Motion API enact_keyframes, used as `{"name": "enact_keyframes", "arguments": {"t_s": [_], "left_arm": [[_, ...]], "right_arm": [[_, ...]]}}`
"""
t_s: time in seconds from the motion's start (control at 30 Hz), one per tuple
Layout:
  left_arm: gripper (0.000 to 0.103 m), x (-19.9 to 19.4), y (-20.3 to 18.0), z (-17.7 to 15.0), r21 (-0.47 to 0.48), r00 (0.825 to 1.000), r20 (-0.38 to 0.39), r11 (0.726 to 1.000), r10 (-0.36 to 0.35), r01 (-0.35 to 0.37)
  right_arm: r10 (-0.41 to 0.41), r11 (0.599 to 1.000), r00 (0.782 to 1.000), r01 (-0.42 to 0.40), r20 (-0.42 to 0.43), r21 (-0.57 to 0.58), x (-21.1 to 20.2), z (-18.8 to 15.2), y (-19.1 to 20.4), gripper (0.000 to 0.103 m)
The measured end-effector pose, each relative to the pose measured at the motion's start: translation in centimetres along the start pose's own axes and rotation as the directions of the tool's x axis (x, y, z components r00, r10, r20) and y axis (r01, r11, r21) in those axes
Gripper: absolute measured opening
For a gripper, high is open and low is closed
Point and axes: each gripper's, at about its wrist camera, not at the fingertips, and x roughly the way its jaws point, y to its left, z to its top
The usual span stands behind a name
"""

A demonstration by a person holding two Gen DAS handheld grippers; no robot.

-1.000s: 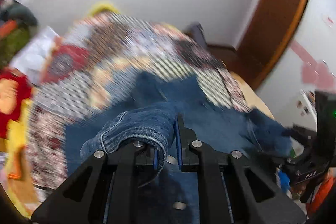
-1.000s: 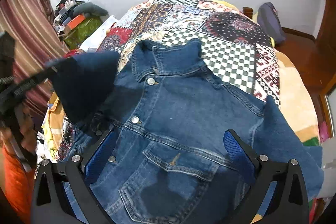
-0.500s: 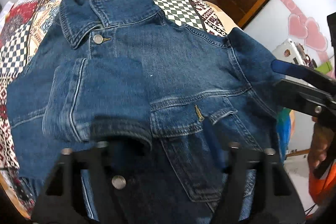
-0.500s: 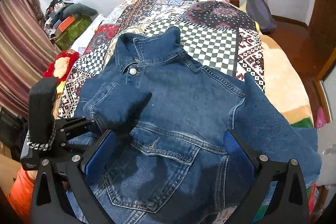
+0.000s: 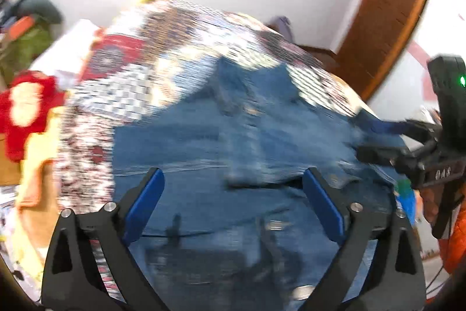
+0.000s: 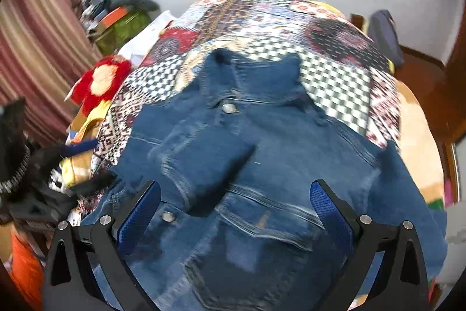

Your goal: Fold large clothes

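A blue denim jacket [image 6: 291, 153] lies front up on the patchwork bedspread [image 6: 335, 77], collar toward the far wall. One sleeve [image 6: 201, 165] is folded across its chest. My left gripper [image 5: 233, 174] hovers over the jacket's lower part. Its jaws are opening wide, with nothing held between them. From the right wrist it appears as a dark blur by the bed's left edge. My right gripper [image 6: 236, 185] is open above the chest pocket, empty. In the left wrist view it [image 5: 375, 140] reaches in from the right over the jacket's other sleeve.
A red and yellow cloth [image 6: 102, 83] lies at the bed's left edge. A heap of clothes with a green bag [image 6: 122, 25] sits behind it, beside a striped curtain [image 6: 35, 48]. A dark backpack [image 6: 384, 34] leans on the far wall. A wooden door [image 5: 387, 8] stands at right.
My left gripper let go of the sleeve cuff, opened and drew back to the left. The sleeve now lies folded over the chest. The right gripper stayed open and shifted slightly.
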Motion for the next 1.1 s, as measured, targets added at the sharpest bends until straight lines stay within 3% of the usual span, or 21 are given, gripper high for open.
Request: {"name": "enact_keyframes", "arguments": {"t_s": [0.13,0.4,0.57,0.7,0.8,0.87,1.0,1.1], "left_arm": [[0.097,0.2,5.2,-0.8,-0.079,0.995,-0.014,0.992,0.1,-0.101],[0.097,5.3,11.4,-5.0,-0.14,0.973,-0.154,0.971,0.17,-0.192],[0.097,9.2,14.3,-7.2,-0.18,0.955,-0.245,0.961,0.164,-0.212],[0.097,11.0,15.1,-8.3,-0.213,0.953,-0.278,0.959,0.124,-0.186],[0.097,12.2,14.9,-9.0,-0.217,0.947,-0.306,0.961,0.098,-0.169],[0.098,12.6,14.5,-9.4,-0.196,0.945,-0.304,0.963,0.12,-0.185],[0.098,12.6,14.0,-9.5,-0.173,0.941,-0.308,0.964,0.141,-0.201],[0.098,12.6,13.9,-9.6,-0.18,0.939,-0.314,0.963,0.137,-0.201]], "right_arm": [[0.001,0.997,0.999,-0.005,-0.043,-0.083,2.6,0.7,3.7,0.102],[-0.04,0.971,0.983,-0.004,-0.178,-0.238,9.8,0.8,8.9,0.102],[-0.075,0.97,0.976,0.024,-0.204,-0.243,13.0,0.8,9.4,0.1],[-0.117,0.959,0.966,0.05,-0.229,-0.277,14.9,0.8,9.0,0.078],[-0.109,0.956,0.972,0.045,-0.21,-0.291,15.1,0.6,8.8,0.067],[-0.106,0.951,0.974,0.041,-0.199,-0.307,14.9,0.5,9.0,0.059],[-0.098,0.946,0.984,0.046,-0.148,-0.32,13.4,0.7,9.3,0.03],[-0.093,0.951,0.991,0.06,-0.098,-0.302,11.5,1.1,8.7,0.02]]}}
